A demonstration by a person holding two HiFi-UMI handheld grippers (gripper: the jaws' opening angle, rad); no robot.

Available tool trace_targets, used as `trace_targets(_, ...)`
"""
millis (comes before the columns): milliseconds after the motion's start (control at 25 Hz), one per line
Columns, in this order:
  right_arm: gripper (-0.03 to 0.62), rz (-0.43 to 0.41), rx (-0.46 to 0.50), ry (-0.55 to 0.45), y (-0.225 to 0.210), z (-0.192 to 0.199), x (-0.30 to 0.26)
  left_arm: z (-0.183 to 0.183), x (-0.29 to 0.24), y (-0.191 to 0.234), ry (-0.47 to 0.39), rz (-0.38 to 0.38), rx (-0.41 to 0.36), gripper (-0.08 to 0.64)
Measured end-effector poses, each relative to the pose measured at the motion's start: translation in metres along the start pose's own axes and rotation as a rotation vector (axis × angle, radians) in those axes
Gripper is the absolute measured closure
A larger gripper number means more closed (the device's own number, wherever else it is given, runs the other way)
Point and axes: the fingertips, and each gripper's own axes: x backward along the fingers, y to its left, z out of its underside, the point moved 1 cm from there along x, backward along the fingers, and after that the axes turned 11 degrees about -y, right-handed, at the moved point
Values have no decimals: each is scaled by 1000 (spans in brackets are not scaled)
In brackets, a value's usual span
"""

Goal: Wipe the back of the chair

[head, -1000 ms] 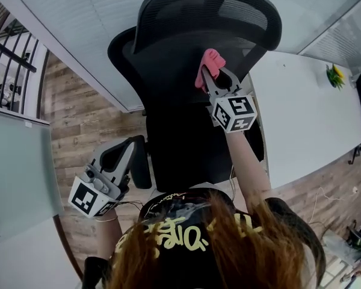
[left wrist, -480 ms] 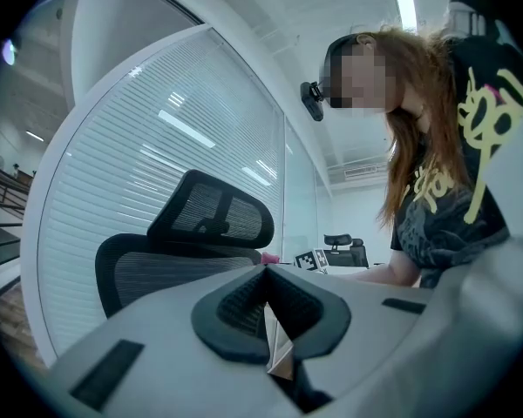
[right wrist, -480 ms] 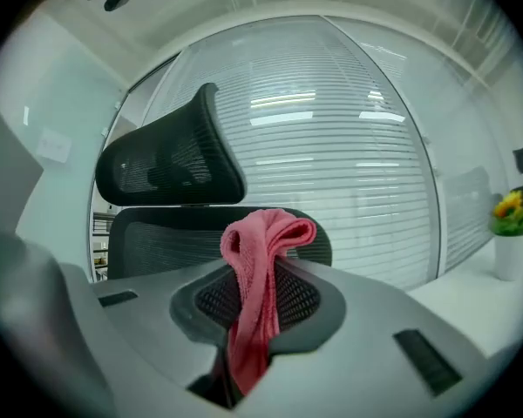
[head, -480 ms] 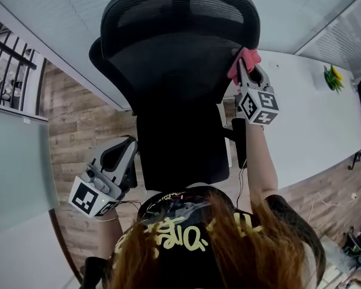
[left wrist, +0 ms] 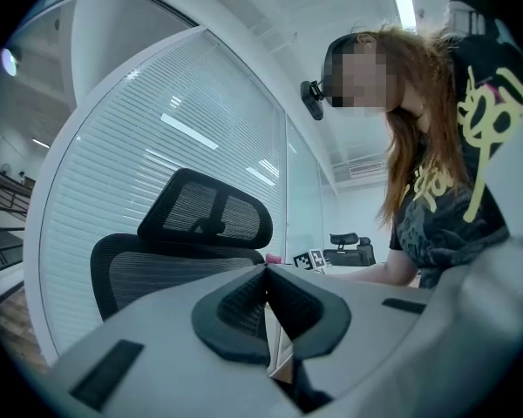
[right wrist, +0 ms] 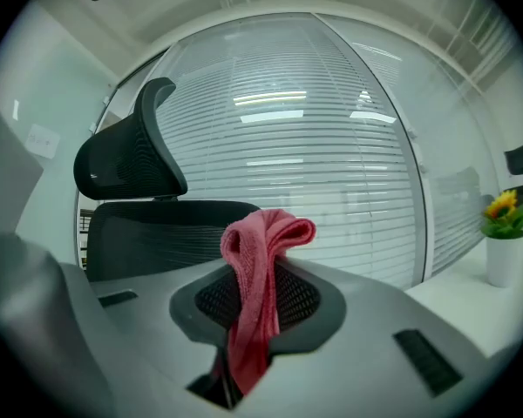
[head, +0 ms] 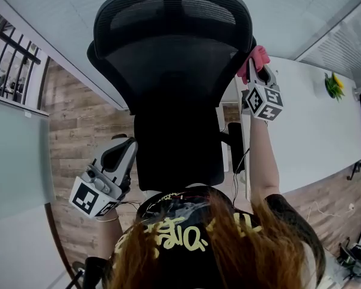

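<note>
A person stands by a black mesh office chair (head: 168, 71) and looks down on it. The right tongs (right wrist: 260, 299) are squeezed tight on a soft pink cloth (right wrist: 263, 268). The cloth sticks up out of the tongs in a folded lump, and one end hangs down between them. It is held up high at the right edge of the chair's back, just under the headrest. It looks like the cloth is touching the edge there, but that is hard to tell for sure. The arm is stretched out far, likely so the cloth can reach the top part of the back and rub along it.

The left tongs (left wrist: 266, 307) are closed with nothing in them. They are held low on the near left, next to the chair and apart from it. They seem to be just waiting out of the way, since only one cloth is needed.

The chair's back is wide and curved, made of dark net you can almost see through. The headrest on top is net too. No dirt shows on it from here.

A long white bench (head: 313, 119) is on the right, with a small plant with yellow flowers (head: 334, 83) at its far end. A wooden floor (head: 78, 131) is on the left.
</note>
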Motion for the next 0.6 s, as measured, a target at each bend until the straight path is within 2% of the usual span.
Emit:
trace_targets(280,525,-10,4,4,3,6,-15,0,2,-2,5,-35,-8,568)
trace_targets(600,525,33,-10,-17,10,7,-19,-3,8,4,9,-48,-10,568)
